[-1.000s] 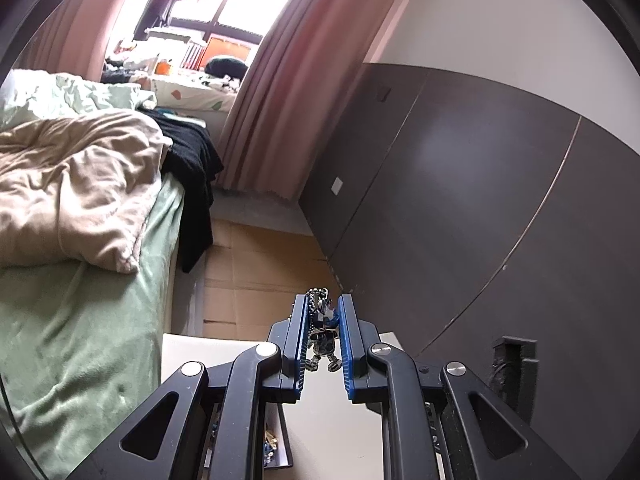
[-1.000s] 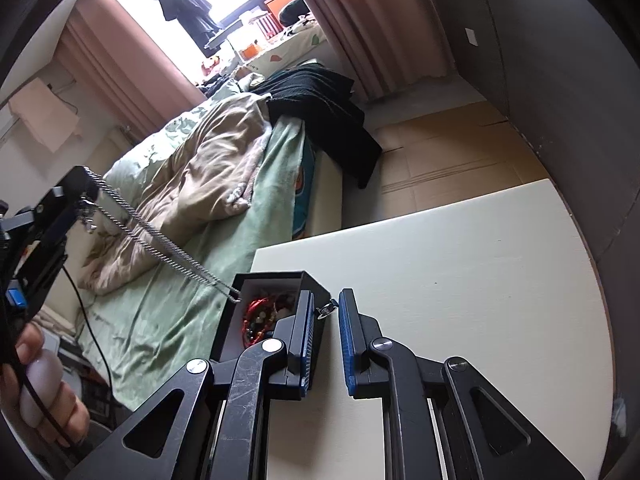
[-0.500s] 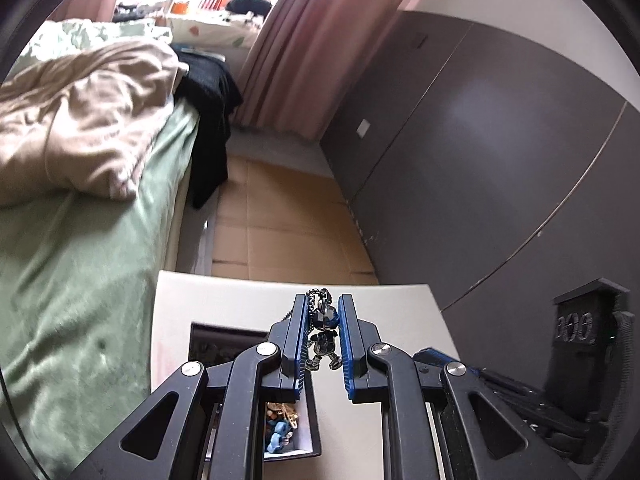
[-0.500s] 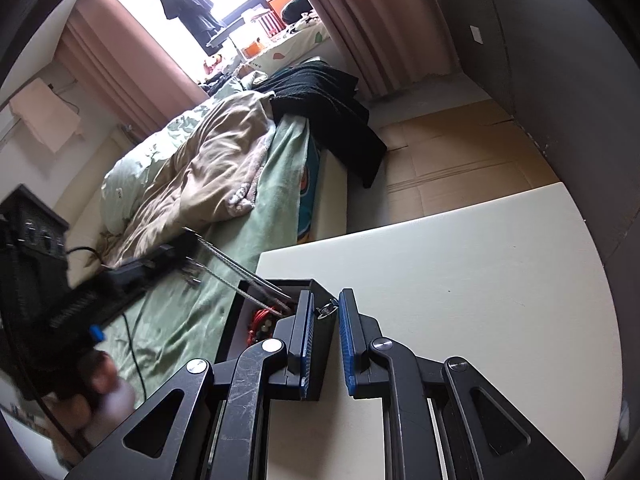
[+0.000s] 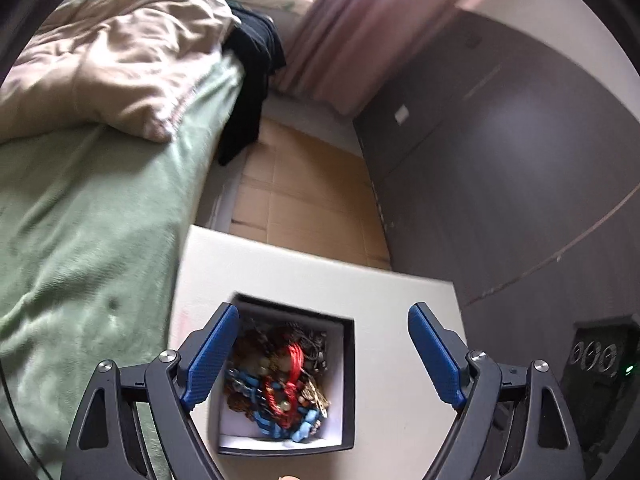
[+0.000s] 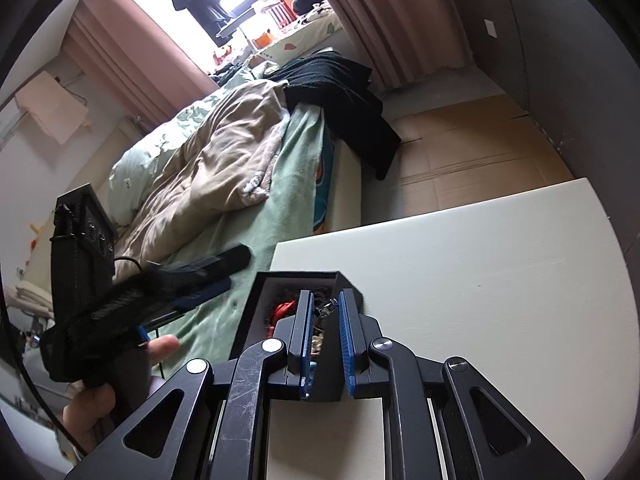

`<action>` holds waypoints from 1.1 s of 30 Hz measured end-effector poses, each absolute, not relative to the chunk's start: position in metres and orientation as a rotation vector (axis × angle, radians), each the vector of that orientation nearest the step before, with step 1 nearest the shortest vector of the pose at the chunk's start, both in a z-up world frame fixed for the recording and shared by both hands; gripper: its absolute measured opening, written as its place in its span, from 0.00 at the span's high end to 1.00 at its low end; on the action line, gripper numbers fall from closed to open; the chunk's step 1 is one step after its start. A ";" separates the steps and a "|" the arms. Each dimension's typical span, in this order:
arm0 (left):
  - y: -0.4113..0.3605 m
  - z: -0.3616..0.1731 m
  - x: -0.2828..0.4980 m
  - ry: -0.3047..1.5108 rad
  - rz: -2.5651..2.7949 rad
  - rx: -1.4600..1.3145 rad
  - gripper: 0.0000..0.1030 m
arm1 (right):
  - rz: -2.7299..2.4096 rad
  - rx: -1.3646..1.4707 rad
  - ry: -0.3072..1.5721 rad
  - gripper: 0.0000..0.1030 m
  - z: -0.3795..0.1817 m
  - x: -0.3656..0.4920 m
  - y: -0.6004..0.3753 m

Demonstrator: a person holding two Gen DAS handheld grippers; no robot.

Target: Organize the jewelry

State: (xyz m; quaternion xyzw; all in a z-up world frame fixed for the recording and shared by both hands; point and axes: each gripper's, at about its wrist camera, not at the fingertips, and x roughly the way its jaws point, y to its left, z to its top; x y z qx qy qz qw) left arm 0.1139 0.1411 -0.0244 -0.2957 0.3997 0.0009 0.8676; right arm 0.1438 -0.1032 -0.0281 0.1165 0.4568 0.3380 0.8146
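Observation:
A black box with a white lining stands on the cream table. It holds a jewelry pile of red cord, blue beads and dark chains. My left gripper hangs just above the box. Its jaws are opening wide, with nothing between the blue pads. In the right wrist view my right gripper is at the box rim, shut on a small silver clasp. To its left, blurred, is the left gripper, held by a person's hand.
A bed with a green sheet and a beige quilt borders the table's left edge. Dark cabinet doors rise on the right. Beyond the table lie a cardboard-covered floor and pink curtains.
The left gripper has come down over the box and opened. The dark chain with its charm is no longer between its pads. The right gripper has stayed where it was, still shut.

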 end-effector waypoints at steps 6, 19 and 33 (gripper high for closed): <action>0.160 -0.023 0.104 0.829 0.057 -0.627 0.16 | 0.752 0.241 0.990 0.86 -0.034 0.144 -0.083; 0.164 -0.026 0.095 0.850 0.079 -0.611 0.16 | 0.725 0.262 0.982 0.27 -0.036 0.147 -0.079; 0.115 -0.016 0.081 0.840 0.070 -0.462 0.07 | 0.544 0.191 0.983 0.27 -0.023 0.132 -0.137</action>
